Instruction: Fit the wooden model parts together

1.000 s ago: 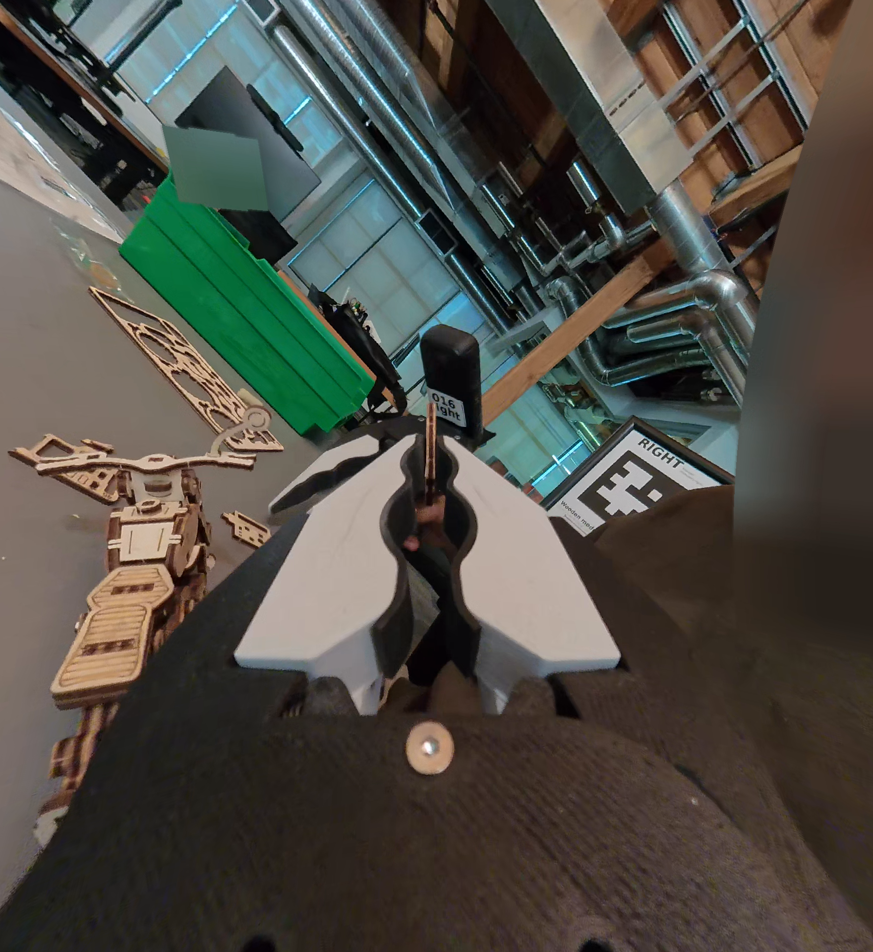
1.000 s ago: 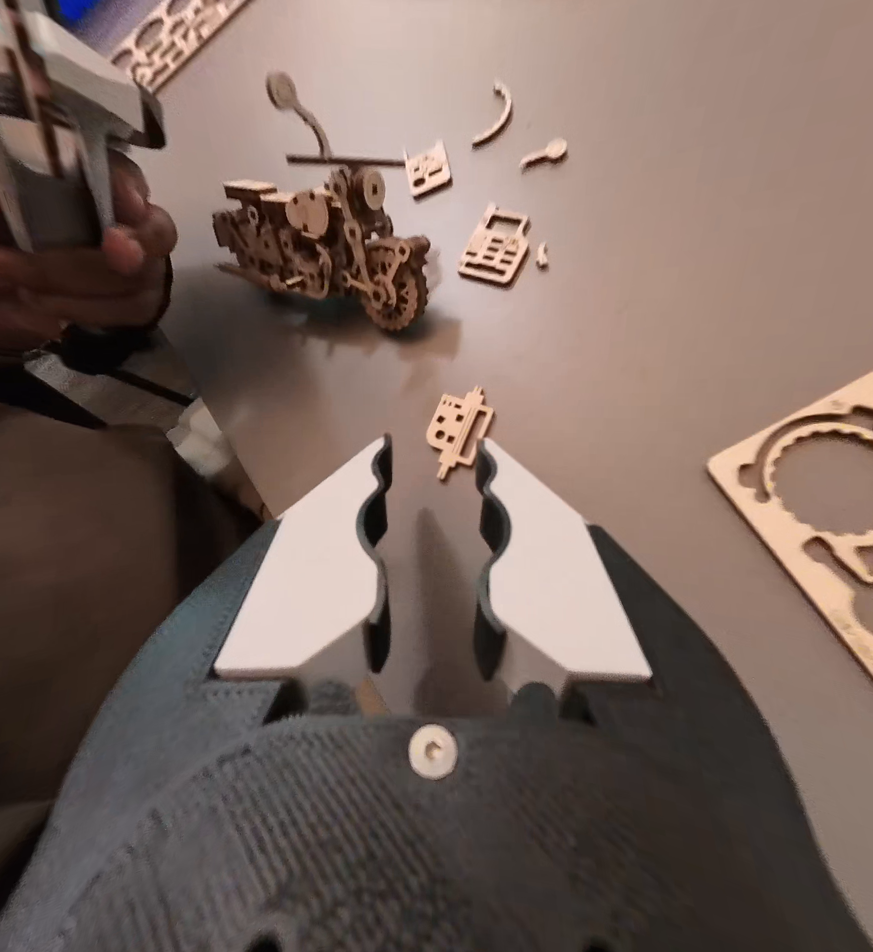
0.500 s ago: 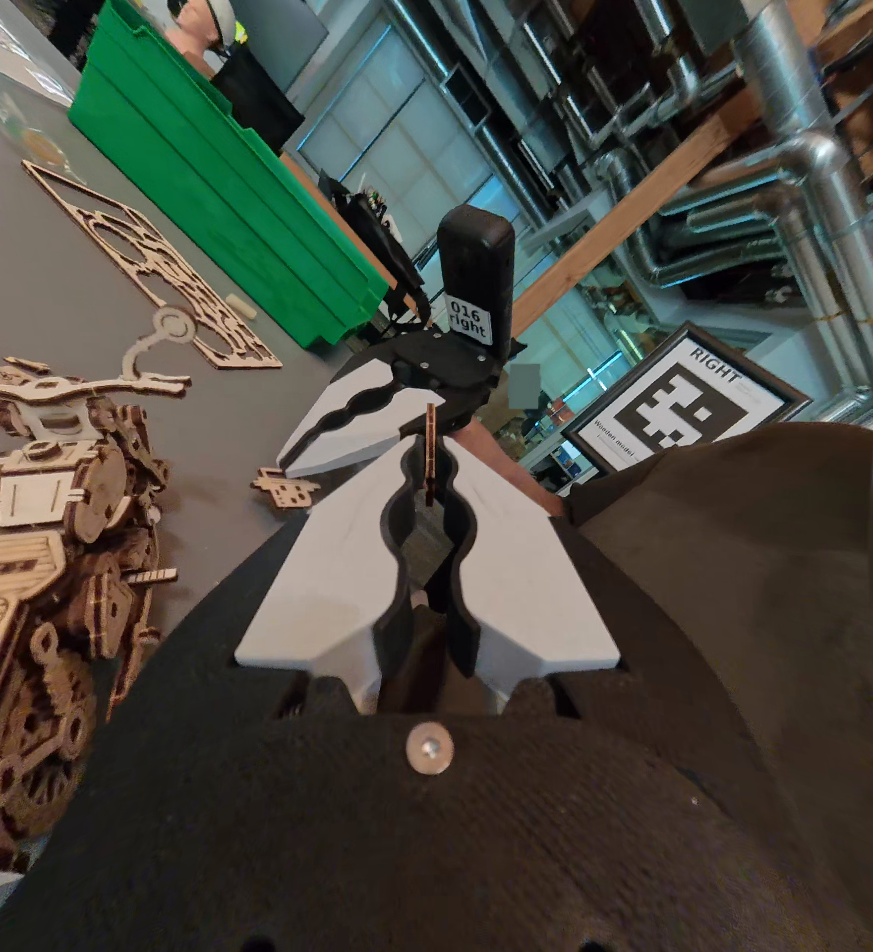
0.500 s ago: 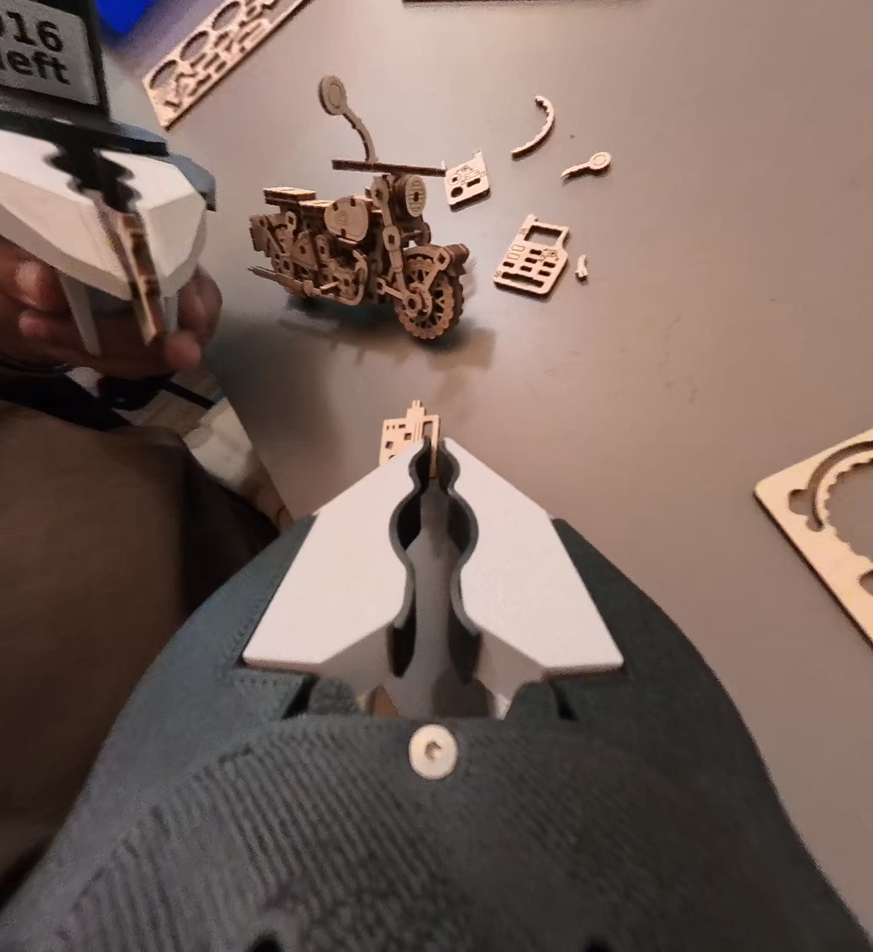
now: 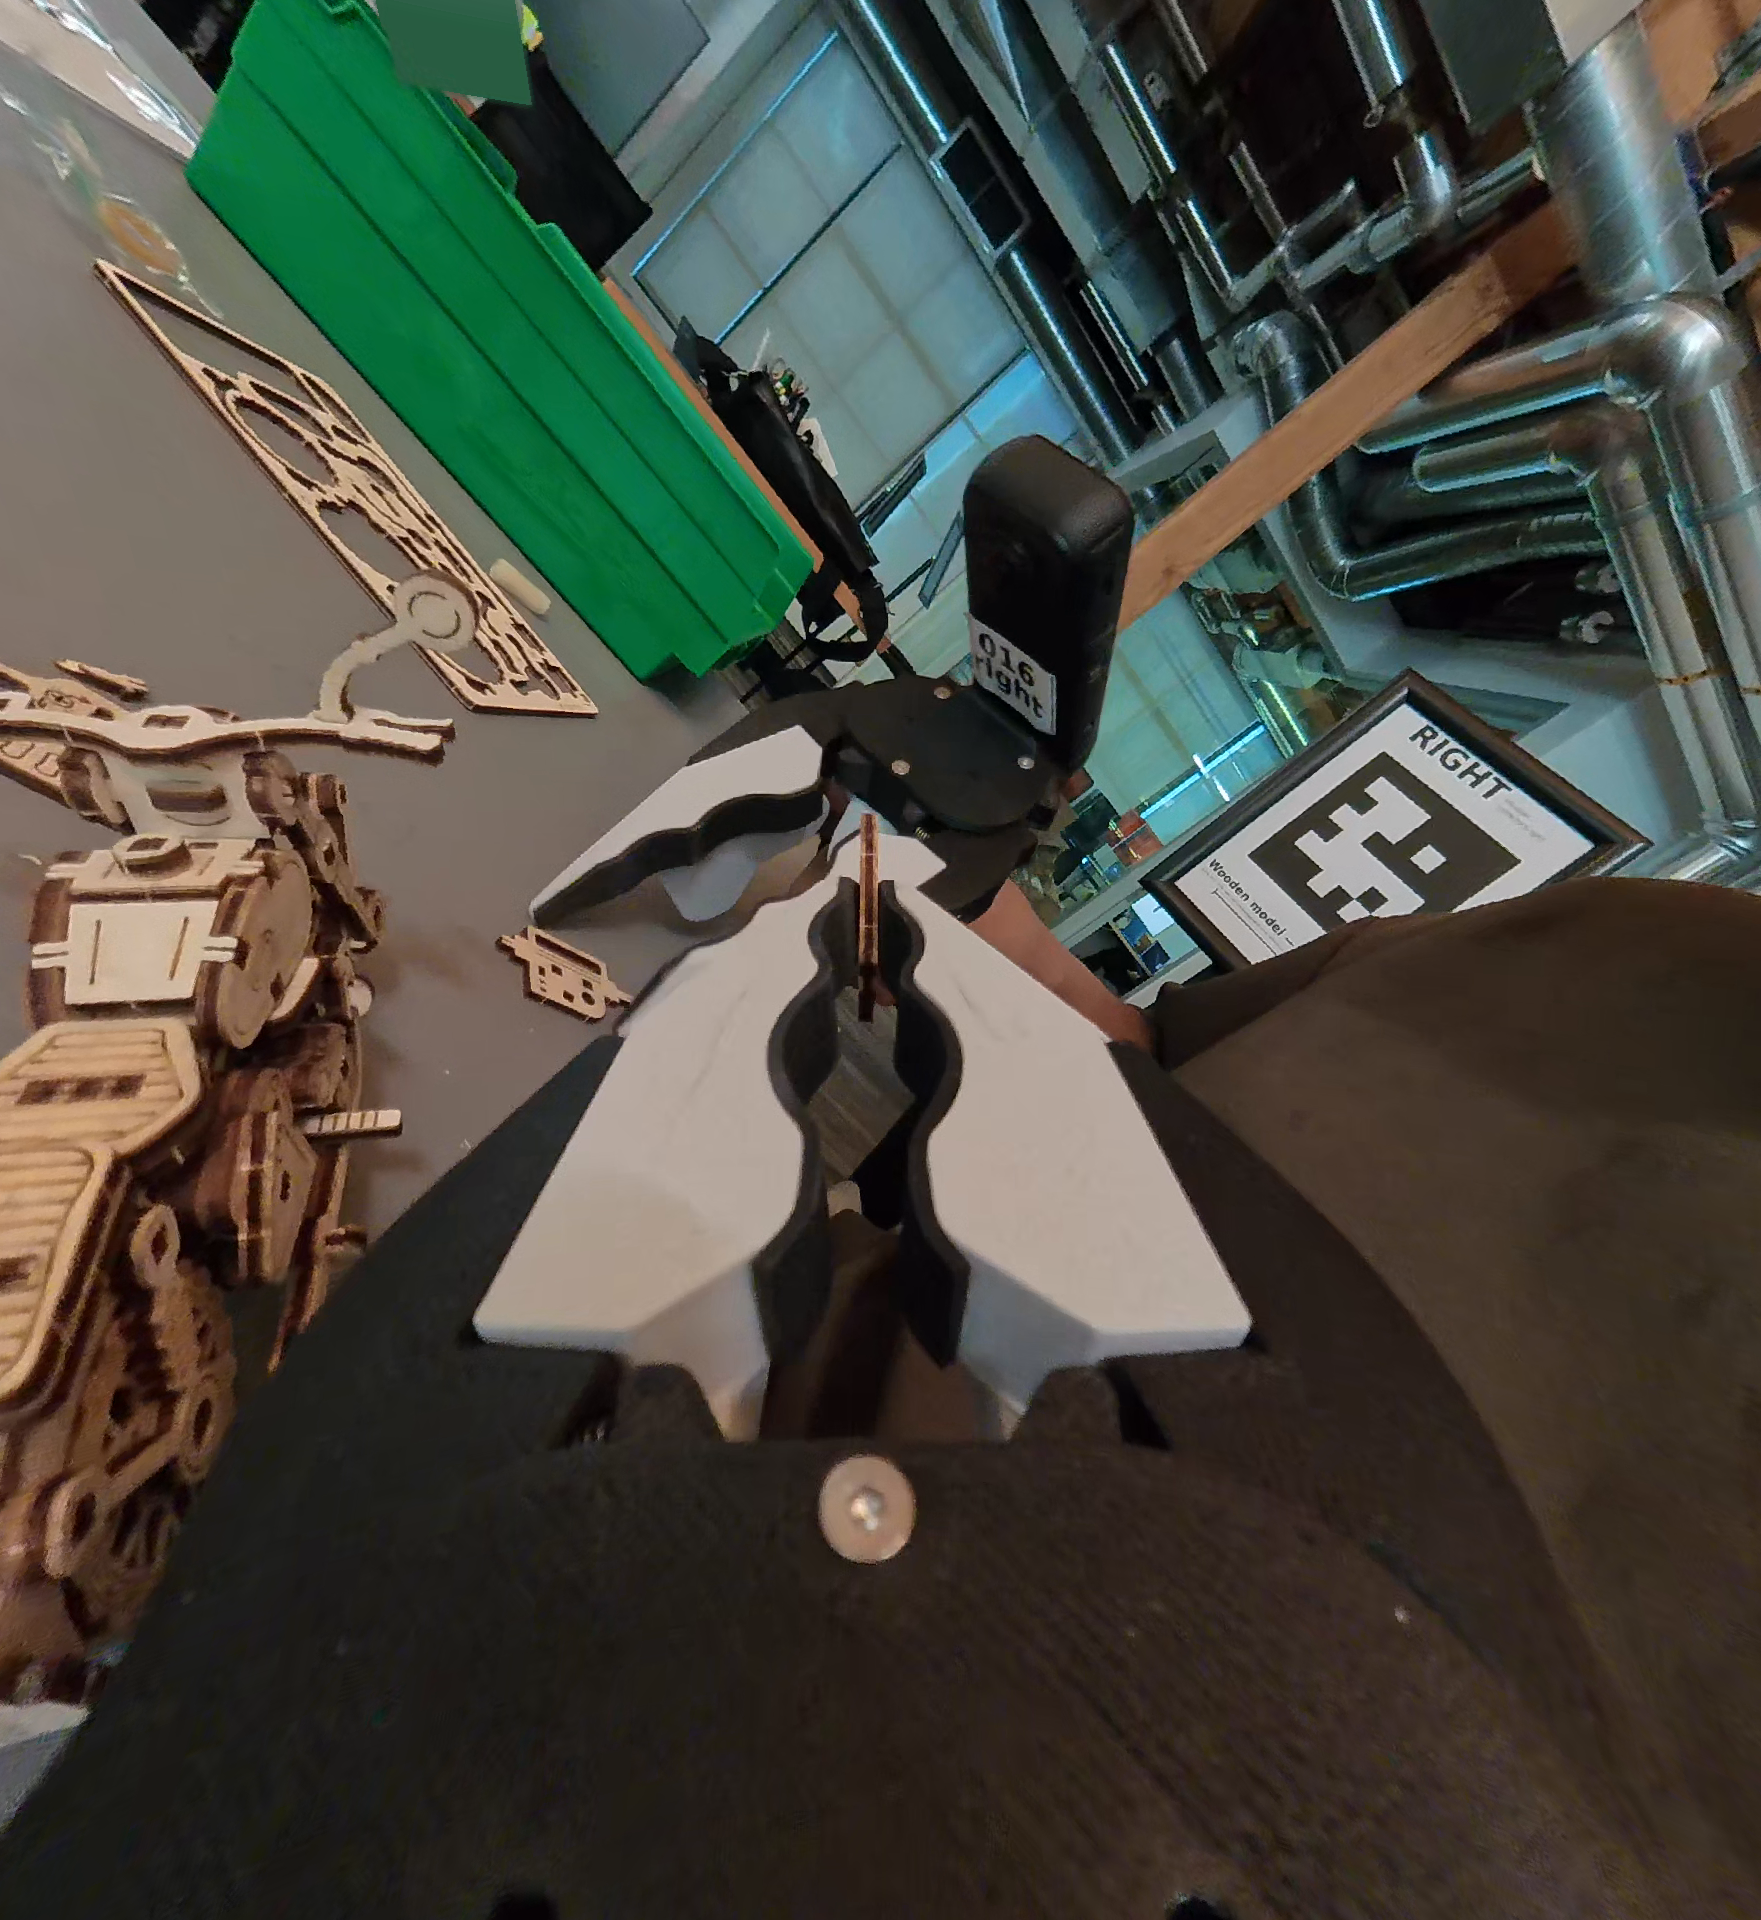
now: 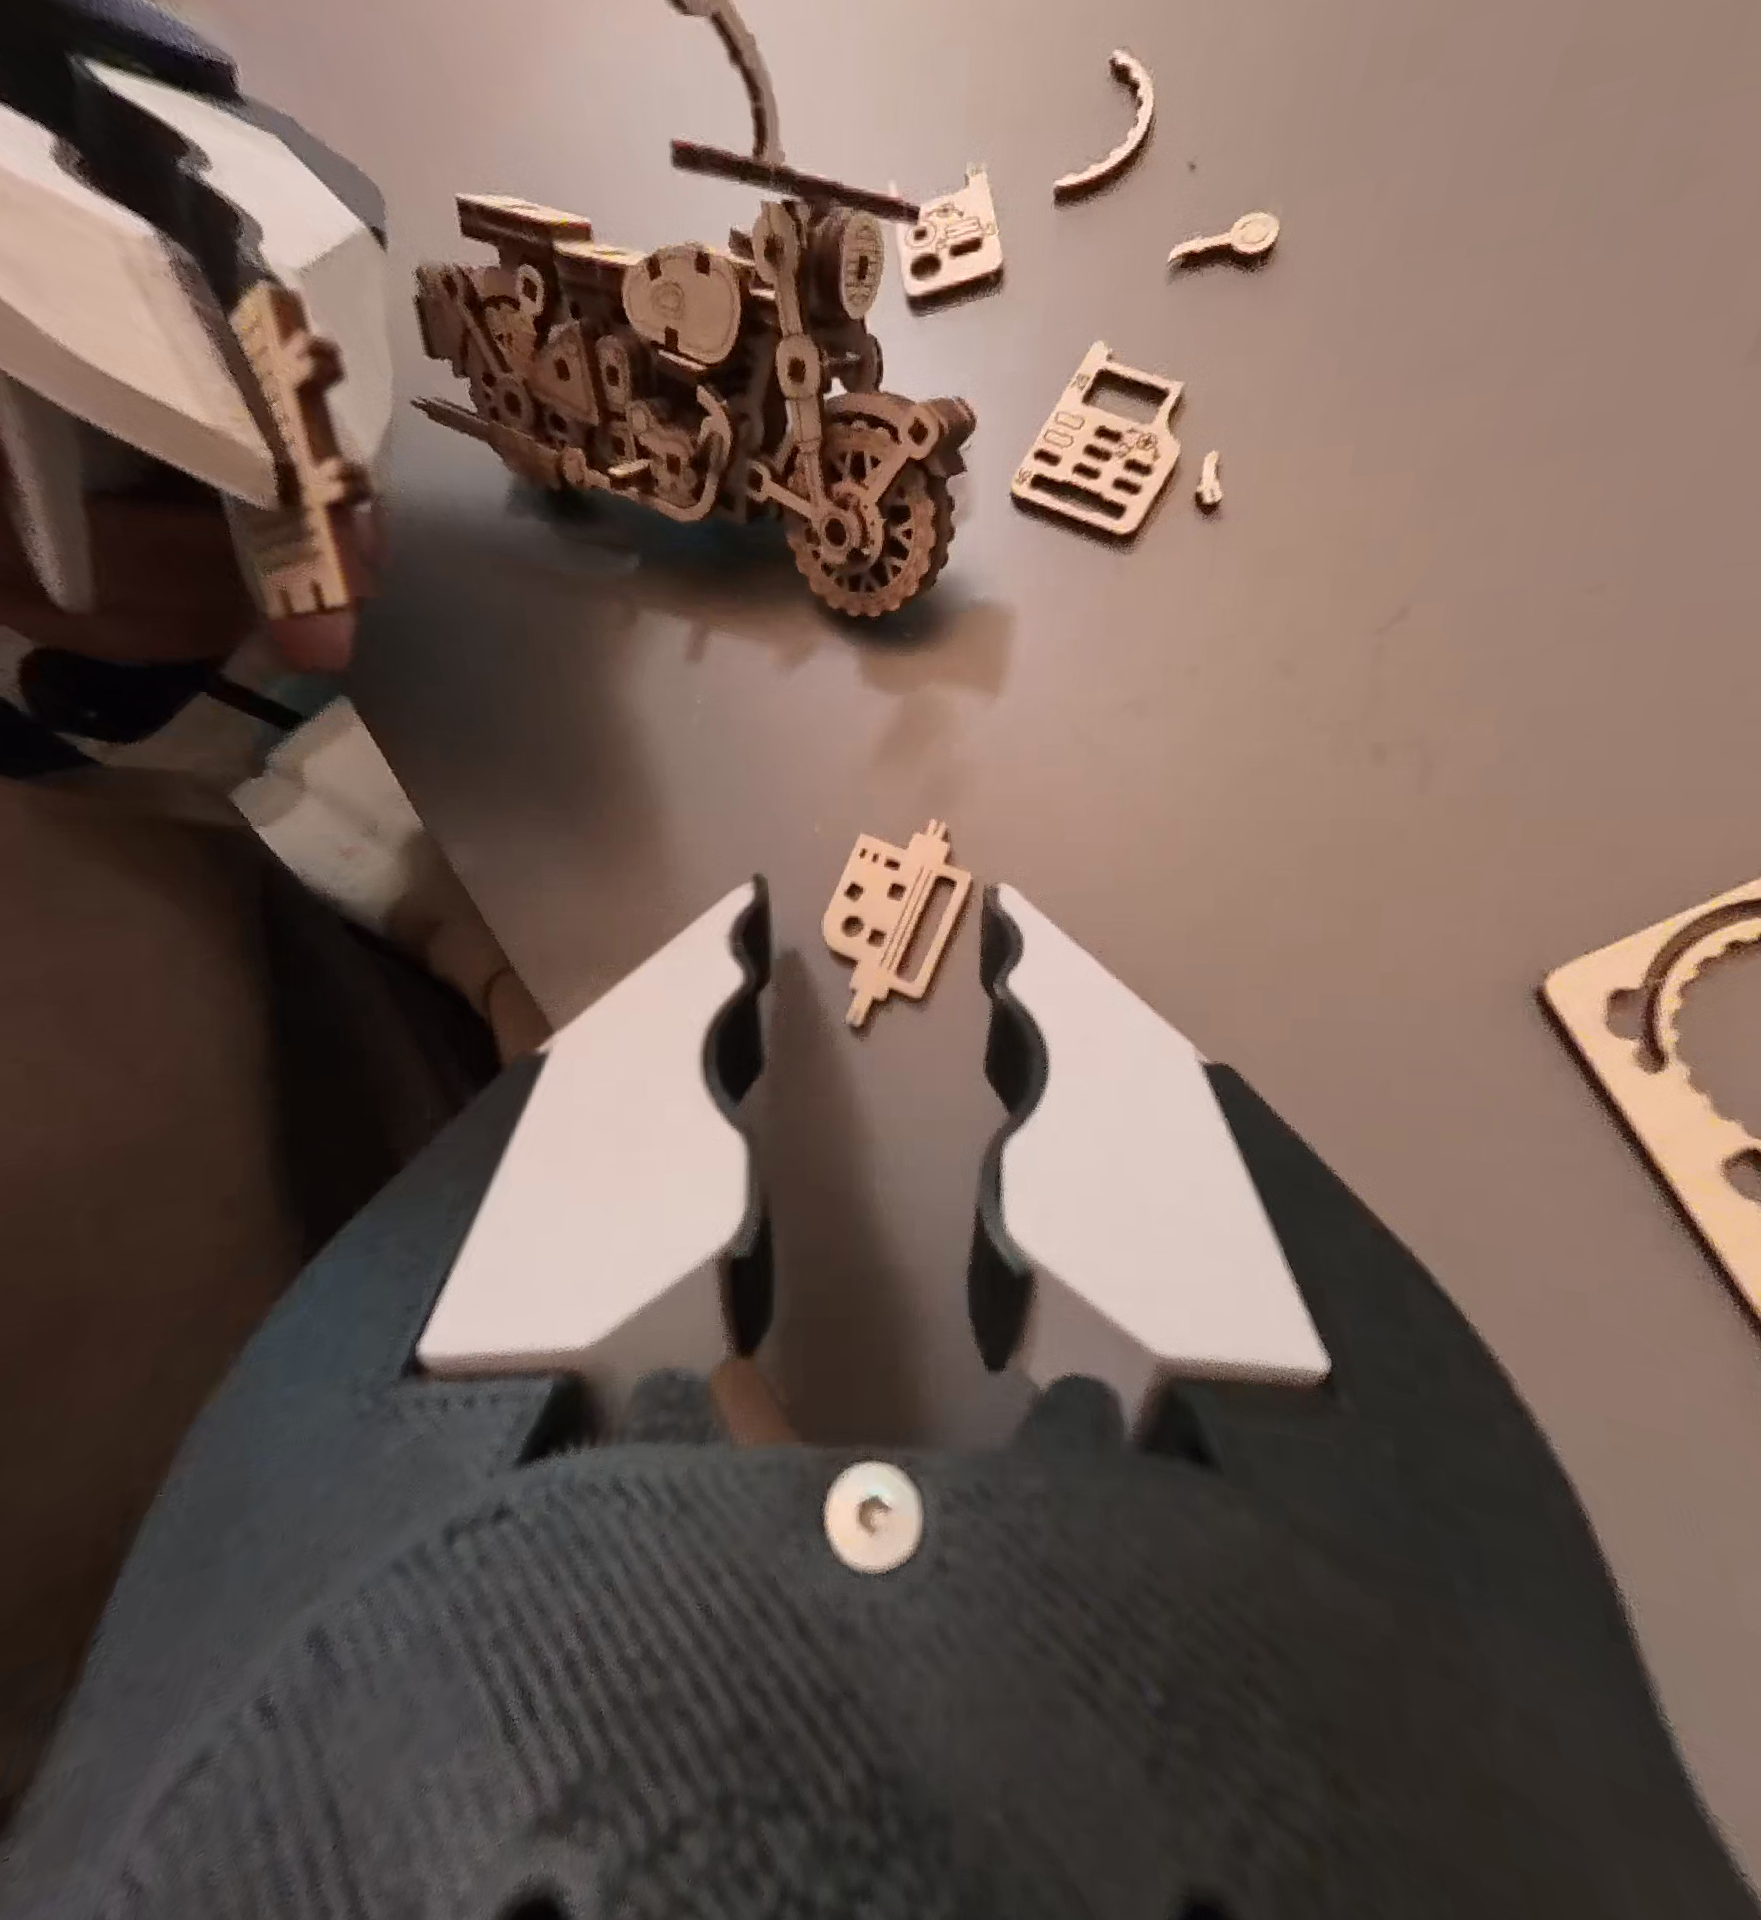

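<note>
My left gripper (image 5: 865,896) is shut on a thin flat wooden part (image 5: 865,935), seen edge-on here. The right wrist view shows that part (image 6: 299,457) sticking out below the jaws at upper left, above the table. My right gripper (image 6: 876,909) is open and low over the grey table. A small flat wooden part (image 6: 897,925) lies on the table between its fingertips. It also shows in the left wrist view (image 5: 564,971), by the right gripper (image 5: 637,914). The wooden motorcycle model (image 6: 710,395) stands upright behind; it also shows in the left wrist view (image 5: 128,1039).
Loose parts lie right of the model: a slotted panel (image 6: 1099,457), a square piece (image 6: 949,244), a curved strip (image 6: 1115,130). A cut-out sheet (image 6: 1707,1091) lies at the right. A second sheet (image 5: 336,499), a green bin (image 5: 502,312) and a framed marker sign (image 5: 1375,862) stand behind. The left gripper's tips are roughly 10 centimeters from the right gripper's. From either gripper's tips it is about 15 centimeters to the square piece (image 6: 949,244).
My right gripper was shut at the small flat part half a second ago and has opened, the part lying between its tips. My left gripper came lower and closer to the model, still holding its part.
</note>
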Action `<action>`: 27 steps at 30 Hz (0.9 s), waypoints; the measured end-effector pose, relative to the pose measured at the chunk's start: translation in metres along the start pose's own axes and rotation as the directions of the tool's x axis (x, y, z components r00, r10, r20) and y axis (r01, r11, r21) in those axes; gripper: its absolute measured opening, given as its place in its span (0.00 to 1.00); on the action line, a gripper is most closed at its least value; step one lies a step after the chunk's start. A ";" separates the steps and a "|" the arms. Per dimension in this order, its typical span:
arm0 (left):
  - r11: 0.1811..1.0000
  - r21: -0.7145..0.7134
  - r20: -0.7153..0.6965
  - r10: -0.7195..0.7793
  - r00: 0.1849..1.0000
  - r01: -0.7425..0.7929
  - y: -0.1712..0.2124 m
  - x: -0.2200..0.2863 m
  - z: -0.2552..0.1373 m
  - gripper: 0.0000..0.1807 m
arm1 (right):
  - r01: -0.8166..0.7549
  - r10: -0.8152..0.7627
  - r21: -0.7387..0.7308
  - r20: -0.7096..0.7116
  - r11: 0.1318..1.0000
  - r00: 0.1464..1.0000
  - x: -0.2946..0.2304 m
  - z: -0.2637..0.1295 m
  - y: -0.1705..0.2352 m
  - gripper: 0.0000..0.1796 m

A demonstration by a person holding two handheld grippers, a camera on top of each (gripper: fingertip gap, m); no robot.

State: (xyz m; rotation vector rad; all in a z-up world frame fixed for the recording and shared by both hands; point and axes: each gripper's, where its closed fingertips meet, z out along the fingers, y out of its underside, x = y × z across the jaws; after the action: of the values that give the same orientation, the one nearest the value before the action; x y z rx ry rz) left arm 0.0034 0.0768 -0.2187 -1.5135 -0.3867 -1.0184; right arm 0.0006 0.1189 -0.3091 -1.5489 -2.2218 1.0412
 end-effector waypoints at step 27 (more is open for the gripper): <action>0.998 0.002 0.163 -0.069 0.984 0.070 0.006 -0.027 0.000 0.00 | -0.158 0.091 0.452 0.167 0.878 0.982 -0.005 -0.060 -0.070 0.00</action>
State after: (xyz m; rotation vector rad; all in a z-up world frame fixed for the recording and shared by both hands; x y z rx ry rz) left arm -0.0075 0.0841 -0.2433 -1.6018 -0.5567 -0.9524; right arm -0.0140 0.1265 -0.2188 -1.4457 -1.7776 1.6255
